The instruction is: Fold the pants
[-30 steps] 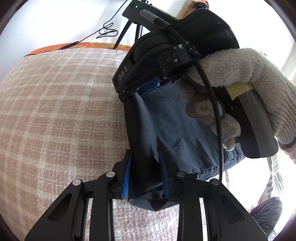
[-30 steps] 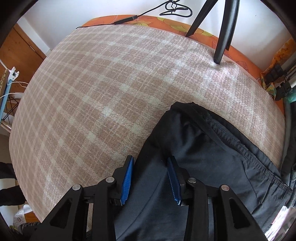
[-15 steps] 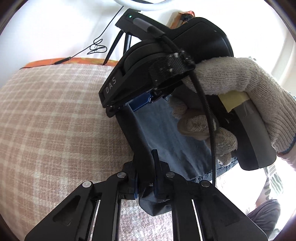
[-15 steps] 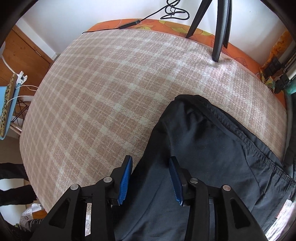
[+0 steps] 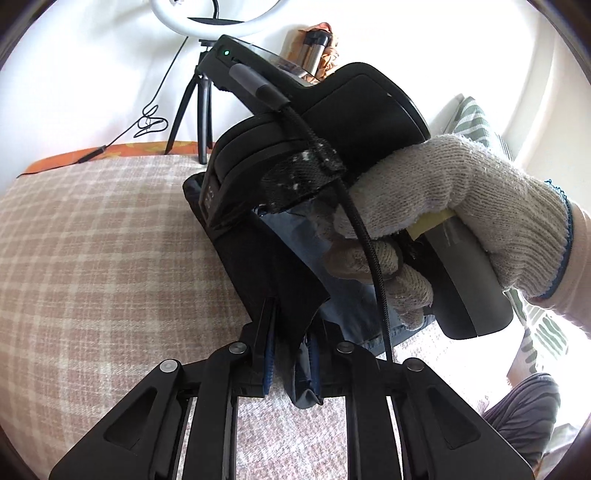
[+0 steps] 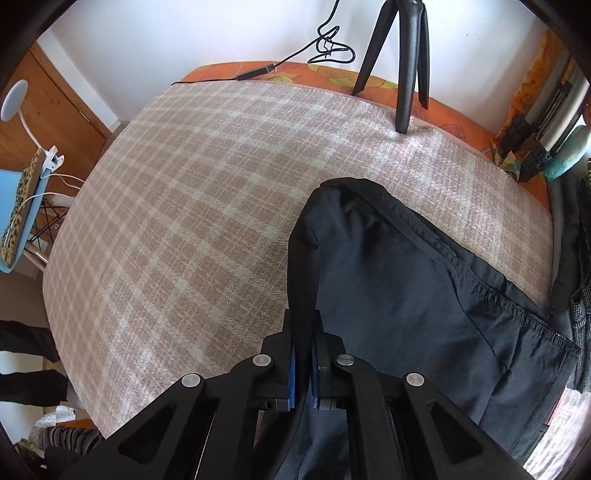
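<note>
Pants (image 6: pixel 399 295) lie dark on the plaid blanket (image 6: pixel 203 221) of the bed, and we take that blanket as our landmark. On its right-hand side, seen from the right wrist, the cloth is bunched with its hemmed edge running toward the near corner. Our right gripper (image 6: pixel 303 373) has its jaws clenched on a fold of the pants, blue pads pressed tight against the dark fabric, lifted a little off the blanket. From the left wrist, our left gripper (image 5: pixel 290 350) is also grasping the pants, a thick pinch of cloth between the jaws, hanging just above the blanket. Right beyond it we see the right hand (image 5: pixel 443 210) in a white knit glove wrapped around the other gripper's handle, with a black cable (image 5: pixel 365 236) crossing it. At the blanket's far edge stands a black tripod (image 6: pixel 406 62) on the orange sheet (image 6: pixel 461 118), with a ring light (image 5: pixel 218 18) above it in the left view.
</note>
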`<state>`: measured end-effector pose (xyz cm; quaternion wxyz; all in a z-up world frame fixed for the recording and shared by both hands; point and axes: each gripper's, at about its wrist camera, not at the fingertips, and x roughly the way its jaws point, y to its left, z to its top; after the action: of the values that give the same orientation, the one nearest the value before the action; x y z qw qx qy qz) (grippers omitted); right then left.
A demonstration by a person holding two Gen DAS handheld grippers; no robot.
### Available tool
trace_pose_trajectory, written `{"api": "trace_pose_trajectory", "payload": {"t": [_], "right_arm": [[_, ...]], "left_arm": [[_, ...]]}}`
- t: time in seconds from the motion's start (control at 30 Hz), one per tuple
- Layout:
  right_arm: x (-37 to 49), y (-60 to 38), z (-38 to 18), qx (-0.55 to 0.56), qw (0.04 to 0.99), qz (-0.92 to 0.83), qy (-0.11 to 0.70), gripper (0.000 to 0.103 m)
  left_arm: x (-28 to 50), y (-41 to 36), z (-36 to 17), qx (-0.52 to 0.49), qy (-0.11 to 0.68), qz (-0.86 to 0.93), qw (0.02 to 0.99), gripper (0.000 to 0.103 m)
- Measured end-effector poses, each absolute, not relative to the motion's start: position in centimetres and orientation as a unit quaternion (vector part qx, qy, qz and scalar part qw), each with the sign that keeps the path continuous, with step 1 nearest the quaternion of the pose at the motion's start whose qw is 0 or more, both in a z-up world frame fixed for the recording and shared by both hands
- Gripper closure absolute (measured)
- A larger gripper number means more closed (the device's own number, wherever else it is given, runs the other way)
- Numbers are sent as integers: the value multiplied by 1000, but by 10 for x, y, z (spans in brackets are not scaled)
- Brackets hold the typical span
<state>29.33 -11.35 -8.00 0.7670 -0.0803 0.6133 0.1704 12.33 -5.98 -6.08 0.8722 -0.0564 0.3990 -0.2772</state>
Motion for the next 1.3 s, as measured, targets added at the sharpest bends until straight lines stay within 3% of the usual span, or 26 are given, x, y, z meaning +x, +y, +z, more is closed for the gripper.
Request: {"api": "trace_pose_trajectory", "payload": {"t": [0.03,0.17,0.8,1.3], "right_arm": [[291,-120,-76,-73,772,171,607,101],[277,-153,-57,-31,791,178,585,102],[226,-315,-25,132,833,135,520,102],[217,-388,-54,123,831,135,525,102]], "left_arm": [[121,-58,-59,-58,400,-282,870,75],[106,-51,-46,-54,389,-295,871,60],[151,-46,-52,-80,395,-300,865,60],[145,-181,-74,50,398,-376,835,60]]}}
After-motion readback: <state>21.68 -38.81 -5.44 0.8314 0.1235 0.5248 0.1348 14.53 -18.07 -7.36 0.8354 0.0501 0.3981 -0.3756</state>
